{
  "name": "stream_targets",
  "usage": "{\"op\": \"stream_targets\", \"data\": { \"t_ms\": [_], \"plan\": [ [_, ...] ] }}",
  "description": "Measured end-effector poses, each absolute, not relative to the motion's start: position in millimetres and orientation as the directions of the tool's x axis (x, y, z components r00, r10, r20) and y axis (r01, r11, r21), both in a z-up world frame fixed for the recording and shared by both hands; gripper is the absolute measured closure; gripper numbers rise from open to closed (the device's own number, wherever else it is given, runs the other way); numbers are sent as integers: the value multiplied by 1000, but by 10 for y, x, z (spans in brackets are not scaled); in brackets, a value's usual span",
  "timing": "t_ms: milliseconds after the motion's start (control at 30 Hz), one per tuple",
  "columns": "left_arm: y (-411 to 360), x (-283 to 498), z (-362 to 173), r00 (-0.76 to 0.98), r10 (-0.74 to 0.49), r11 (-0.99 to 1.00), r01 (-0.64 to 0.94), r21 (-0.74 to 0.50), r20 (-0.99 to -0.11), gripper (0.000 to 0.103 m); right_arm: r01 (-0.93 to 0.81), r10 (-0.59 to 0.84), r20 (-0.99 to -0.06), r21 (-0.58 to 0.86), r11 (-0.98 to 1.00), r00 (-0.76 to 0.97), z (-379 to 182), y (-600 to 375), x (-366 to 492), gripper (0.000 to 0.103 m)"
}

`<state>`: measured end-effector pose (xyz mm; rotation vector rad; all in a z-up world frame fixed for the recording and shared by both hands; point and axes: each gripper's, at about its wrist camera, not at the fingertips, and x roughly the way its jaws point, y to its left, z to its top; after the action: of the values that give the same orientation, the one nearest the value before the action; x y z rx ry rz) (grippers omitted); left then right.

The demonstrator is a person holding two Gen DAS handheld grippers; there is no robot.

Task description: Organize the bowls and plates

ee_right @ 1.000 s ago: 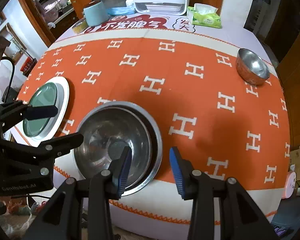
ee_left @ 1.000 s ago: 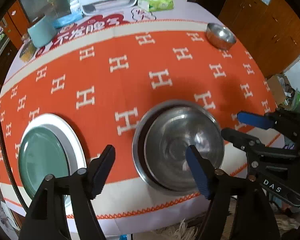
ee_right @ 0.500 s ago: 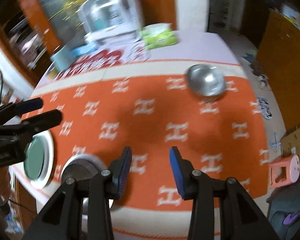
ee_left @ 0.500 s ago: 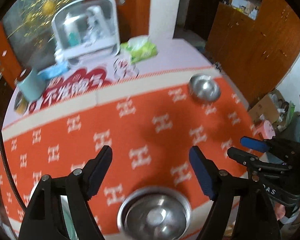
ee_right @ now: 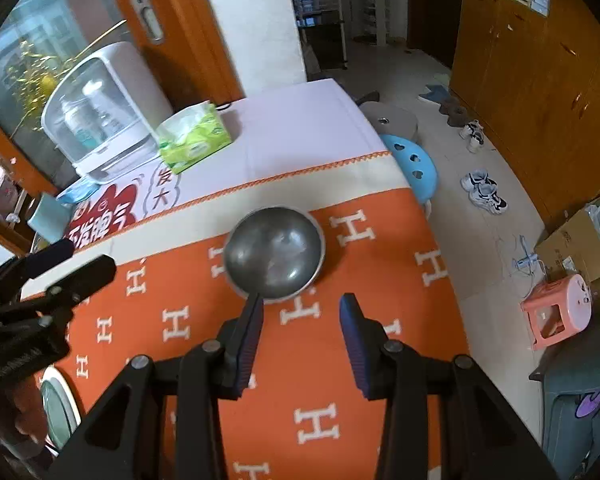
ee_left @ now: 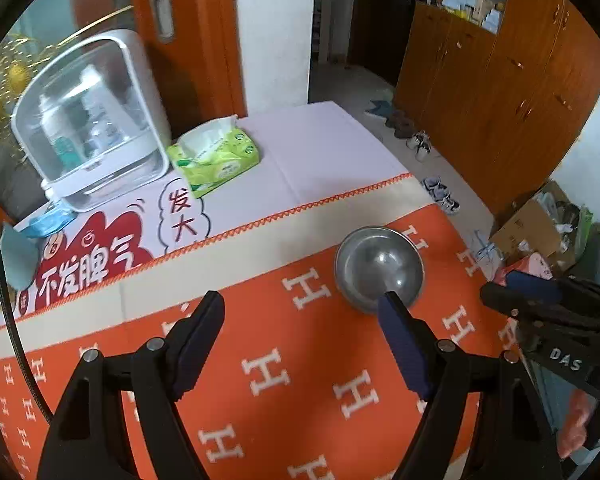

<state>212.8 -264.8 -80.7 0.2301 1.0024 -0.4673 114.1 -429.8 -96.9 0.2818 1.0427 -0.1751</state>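
Note:
A small steel bowl (ee_left: 379, 267) sits upright on the orange H-patterned cloth near the table's far right corner; it also shows in the right wrist view (ee_right: 274, 253). My right gripper (ee_right: 301, 305) is open and empty, just short of the bowl, its left fingertip over the near rim. My left gripper (ee_left: 301, 305) is open wide and empty, to the left of the bowl, its right fingertip in front of the rim. A green plate with a white rim (ee_right: 60, 410) lies at the near left. The big steel bowl is out of view.
A white-and-clear storage box (ee_left: 92, 120), a green tissue pack (ee_left: 214, 158) and a teal cup (ee_left: 18, 256) stand at the table's far side. The table's right edge (ee_right: 432, 240) drops to the floor, with stools (ee_right: 414, 164) and shoes beside it.
Both grippers have moved forward from the big steel bowl and green plate at the near edge across the table to the small steel bowl. Both stayed open and empty.

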Motion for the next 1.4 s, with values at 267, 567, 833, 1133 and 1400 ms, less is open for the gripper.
{"op": "stream_targets", "data": {
  "t_ms": [267, 567, 833, 1133, 1400],
  "plan": [
    [-3042, 2573, -1352, 370, -244, 884, 464, -49, -896, 25, 308, 13, -900, 163, 937, 436, -1338, -4581, 1572, 63],
    [-3192, 2859, -1875, 229, -236, 899, 421, -122, -944, 40, 349, 98, -931, 228, 909, 352, -1814, -4747, 1901, 64],
    [-3192, 2953, -2123, 138, -245, 900, 401, -172, -960, 63, 356, 147, -941, 256, 899, 306, -2016, -4773, 2018, 87],
    [-3337, 2868, -2210, 79, -260, 880, 429, -202, -962, 98, 350, 158, -944, 259, 900, 291, -2031, -4684, 2053, 98],
    [-3288, 2813, -2056, 76, -280, 873, 436, -220, -957, 98, 356, 203, -932, 307, 882, 299, -2003, -4698, 1940, 98]
  ]
}}
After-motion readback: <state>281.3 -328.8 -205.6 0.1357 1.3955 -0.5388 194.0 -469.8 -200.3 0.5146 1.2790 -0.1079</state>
